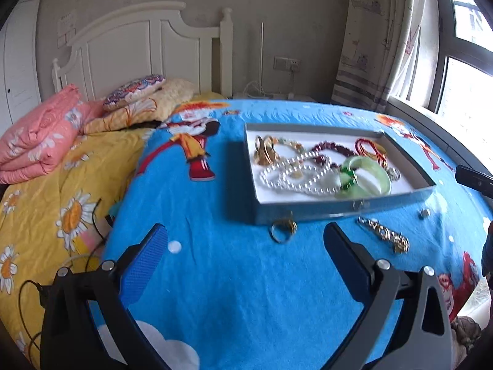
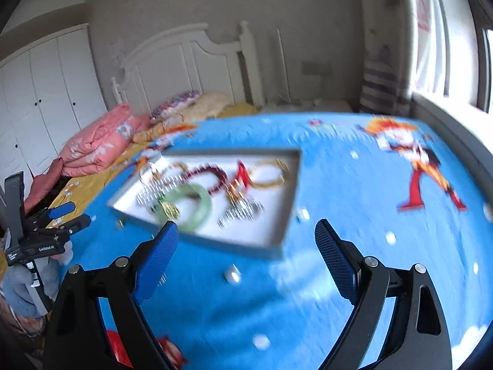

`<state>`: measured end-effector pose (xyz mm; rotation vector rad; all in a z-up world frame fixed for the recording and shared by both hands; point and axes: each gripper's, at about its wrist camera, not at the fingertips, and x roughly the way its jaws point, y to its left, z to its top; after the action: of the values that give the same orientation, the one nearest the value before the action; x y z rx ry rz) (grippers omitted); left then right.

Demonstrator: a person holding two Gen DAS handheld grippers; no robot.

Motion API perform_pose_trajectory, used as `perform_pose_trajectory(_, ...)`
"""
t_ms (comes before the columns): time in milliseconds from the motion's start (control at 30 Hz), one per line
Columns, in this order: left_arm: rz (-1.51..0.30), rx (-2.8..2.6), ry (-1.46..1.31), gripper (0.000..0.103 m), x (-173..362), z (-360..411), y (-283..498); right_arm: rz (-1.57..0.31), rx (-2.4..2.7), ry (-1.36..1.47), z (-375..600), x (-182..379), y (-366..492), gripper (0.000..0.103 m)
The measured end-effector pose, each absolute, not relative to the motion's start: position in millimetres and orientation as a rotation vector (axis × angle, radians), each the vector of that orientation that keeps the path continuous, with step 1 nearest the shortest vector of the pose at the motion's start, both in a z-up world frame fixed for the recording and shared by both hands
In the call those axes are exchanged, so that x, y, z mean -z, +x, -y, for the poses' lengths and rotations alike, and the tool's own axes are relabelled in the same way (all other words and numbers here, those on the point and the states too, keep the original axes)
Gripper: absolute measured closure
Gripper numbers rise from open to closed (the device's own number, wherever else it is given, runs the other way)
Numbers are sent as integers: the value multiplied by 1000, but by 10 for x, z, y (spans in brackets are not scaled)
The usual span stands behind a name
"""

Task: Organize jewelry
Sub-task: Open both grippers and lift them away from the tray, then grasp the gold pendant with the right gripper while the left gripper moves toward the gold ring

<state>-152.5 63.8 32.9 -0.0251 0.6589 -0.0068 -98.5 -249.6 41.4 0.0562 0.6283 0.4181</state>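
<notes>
A shallow grey tray (image 1: 345,209) with a white floor lies on the blue cartoon blanket (image 1: 234,293). In it are a pearl necklace (image 1: 295,178), a green jade bangle (image 1: 366,178), dark red beads (image 1: 332,148) and gold pieces (image 1: 265,151). On the blanket by its near wall lie a gold ring (image 1: 282,231), a gold chain bracelet (image 1: 385,234) and a small silver stud (image 1: 424,213). My left gripper (image 1: 246,240) is open and empty, just short of the ring. My right gripper (image 2: 246,237) is open and empty near the tray (image 2: 246,245); that view is blurred. A small silver piece (image 2: 232,276) lies between its fingers.
A yellow daisy duvet (image 1: 46,215), a folded pink quilt (image 1: 40,135) and pillows (image 1: 138,98) lie at the left by the white headboard (image 1: 148,46). A window (image 1: 462,61) and curtain (image 1: 376,37) are at the right. The left gripper also shows in the right wrist view (image 2: 69,214).
</notes>
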Motion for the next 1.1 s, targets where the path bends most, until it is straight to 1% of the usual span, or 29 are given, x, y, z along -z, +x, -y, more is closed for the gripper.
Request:
perform_pose_trajectory(133, -654, 17, 13, 3, -312, -529, -1525, -687, -375, 78, 2758, -229, -1000, 17)
perform_pose_trajectory(233, -694, 32, 51, 3, -246, -433, -1463, -700, -415, 118, 2823, -189, -1048, 17)
perform_pose_trajectory(400, -779, 38, 101, 3, -121, -313, -1335, -699, -445, 27, 2590, -171, -1104, 17)
perform_pose_trajectory(500, -820, 55, 89, 3, -72, -324, -1278, -706, -511, 15, 2427, -166, -1162, 19)
perform_pose_trajectory(567, -832, 66, 71, 3, -57, -344, -1261, -714, -549, -10, 2262, -153, -1194, 22)
perform_pose_trajectory(633, -835, 74, 47, 3, -46, -379, -1258, -727, -581, -58, 2067, -131, -1225, 28)
perform_pose_trajectory(700, -843, 83, 27, 3, -34, -406, -1250, -736, -592, -119, 1893, -106, -1250, 30)
perform_pose_trajectory(833, -863, 96, 14, 3, -19, -417, -1221, -739, -614, -270, 1508, -56, -1295, 40)
perform_pose_trajectory(867, -865, 99, 13, 3, -16, -415, -1217, -743, -613, -303, 1420, -41, -1287, 41)
perform_pose_trajectory(1000, -875, 112, 1, 3, -5, -424, -1197, -785, -629, -350, 1252, 29, -1200, 52)
perform_pose_trajectory(1067, -880, 118, -8, 3, 1, -433, -1194, -798, -638, -352, 1217, 50, -1167, 54)
perform_pose_trajectory(1100, -882, 122, -14, 3, 3, -440, -1189, -805, -642, -352, 1211, 62, -1158, 58)
